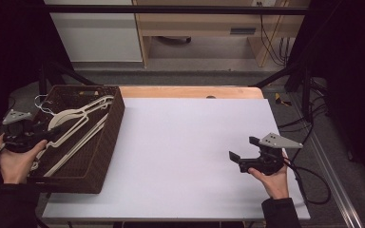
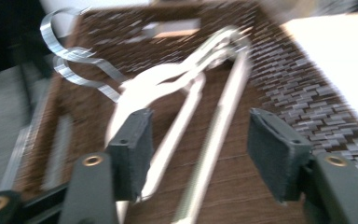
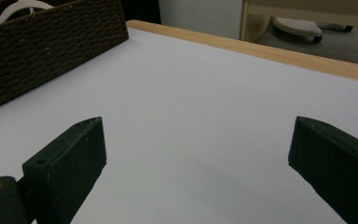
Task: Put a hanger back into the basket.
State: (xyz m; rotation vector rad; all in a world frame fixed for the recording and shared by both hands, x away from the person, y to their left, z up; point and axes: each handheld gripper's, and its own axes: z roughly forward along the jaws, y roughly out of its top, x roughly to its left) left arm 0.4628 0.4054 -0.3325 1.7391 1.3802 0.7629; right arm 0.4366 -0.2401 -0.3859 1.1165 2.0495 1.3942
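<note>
My left tool [image 1: 52,134] hangs over the near left part of the dark brown woven wicker basket [image 1: 105,156], its jaws spread and pinching nothing; in the left gripper view the pads [image 2: 131,149] stand apart with the cream plastic clothes hangers [image 2: 200,93] lying between and beyond them on the basket floor, no pad pressing on any bar, though that view is blurred, so I may be misjudging how close the left pad sits to the nearest bar. The hangers lie stacked flat inside the basket, their long bars running diagonally from my near left up toward the far right corner, and their thin metal hooks [image 2: 74,70] curl out at the far left rim. So the work lies straight ahead of and below the left tool, and a regrasp, as I judge it, would want the jaws set across a bar rather than along it. My right tool [image 1: 245,148] rests low over the white worktop [image 1: 190,142], well apart from the basket, jaws spread wide and holding nothing. The left hand [image 1: 14,161] is plainly the nearer one. The basket's tall wall and the overlapping bars are what could snag a lift; the worktop between the tools is bare.
</note>
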